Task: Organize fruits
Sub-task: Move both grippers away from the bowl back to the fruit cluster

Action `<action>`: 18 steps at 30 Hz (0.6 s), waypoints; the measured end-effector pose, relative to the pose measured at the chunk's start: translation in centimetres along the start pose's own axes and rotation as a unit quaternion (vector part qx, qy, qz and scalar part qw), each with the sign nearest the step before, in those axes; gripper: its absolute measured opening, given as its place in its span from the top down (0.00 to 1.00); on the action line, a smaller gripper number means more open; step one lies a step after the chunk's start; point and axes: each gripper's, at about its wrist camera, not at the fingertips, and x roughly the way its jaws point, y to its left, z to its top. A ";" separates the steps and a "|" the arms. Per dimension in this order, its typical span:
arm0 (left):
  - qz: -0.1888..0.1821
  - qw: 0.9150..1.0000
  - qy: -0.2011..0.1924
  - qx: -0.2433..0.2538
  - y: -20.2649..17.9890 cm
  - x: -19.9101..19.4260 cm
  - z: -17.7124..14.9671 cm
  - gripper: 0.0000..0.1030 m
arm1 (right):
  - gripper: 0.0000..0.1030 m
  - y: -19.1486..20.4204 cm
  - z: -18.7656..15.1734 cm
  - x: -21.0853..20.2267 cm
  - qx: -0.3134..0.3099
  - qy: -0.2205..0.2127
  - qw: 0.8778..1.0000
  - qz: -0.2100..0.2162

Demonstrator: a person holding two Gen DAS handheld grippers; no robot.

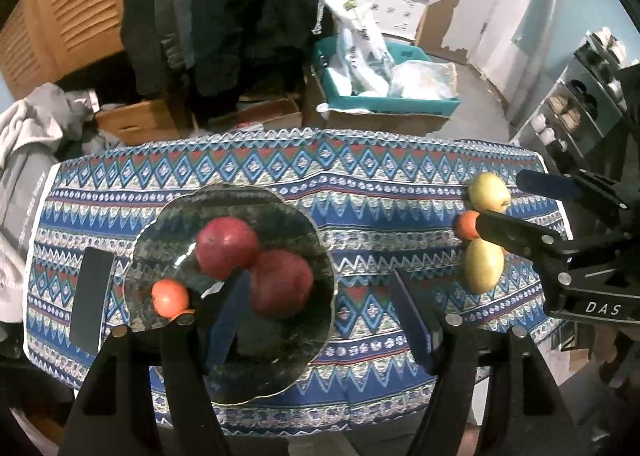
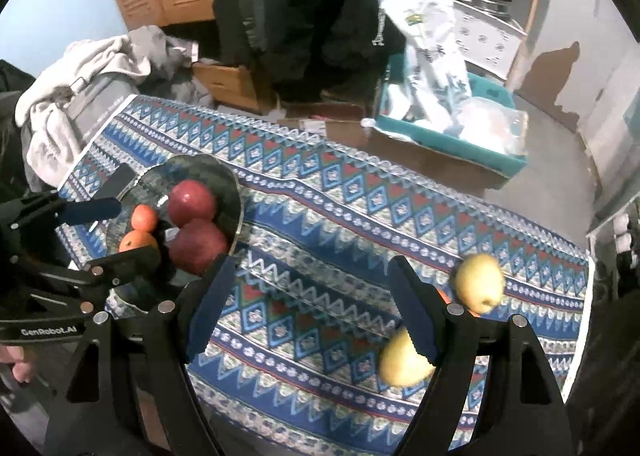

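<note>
Lower right of the right wrist view — an orange fruit (image 2: 443, 295) mostly hidden behind the gripper finger (image 2: 412, 310); both yellow apples (image 2: 480, 283) blurred.

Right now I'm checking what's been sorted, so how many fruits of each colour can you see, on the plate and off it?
Red apples: 2, both on the glass plate
Small oranges: 3, two on the plate, one on the tablecloth
Yellow-green apples: 2, both on the tablecloth
Total: 7
</note>
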 end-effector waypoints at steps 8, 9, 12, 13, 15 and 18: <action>-0.006 1.000 0.000 0.022 -2.9 0.3 0.6 0.28 | 0.23 -3.4 -1.6 -1.2 0.026 -0.004 1.000 -0.011; -0.007 1.000 0.002 0.023 -3.3 0.4 0.7 0.28 | 0.23 -3.8 -1.9 -1.4 0.029 -0.004 0.999 -0.013; -0.014 0.999 0.008 0.028 -4.3 0.8 1.0 0.28 | 0.23 -5.3 -2.6 -1.6 0.036 -0.002 0.999 -0.021; -0.014 0.999 0.013 0.029 -4.7 1.0 1.0 0.28 | 0.23 -5.6 -2.8 -1.7 0.038 -0.001 0.999 -0.024; -0.023 0.999 0.015 0.034 -5.5 1.3 1.1 0.28 | 0.23 -6.6 -3.4 -1.8 0.045 0.000 0.999 -0.029; -0.018 0.999 0.021 0.041 -6.6 1.9 1.0 0.27 | 0.23 -8.4 -4.4 -2.1 0.058 0.002 0.998 -0.036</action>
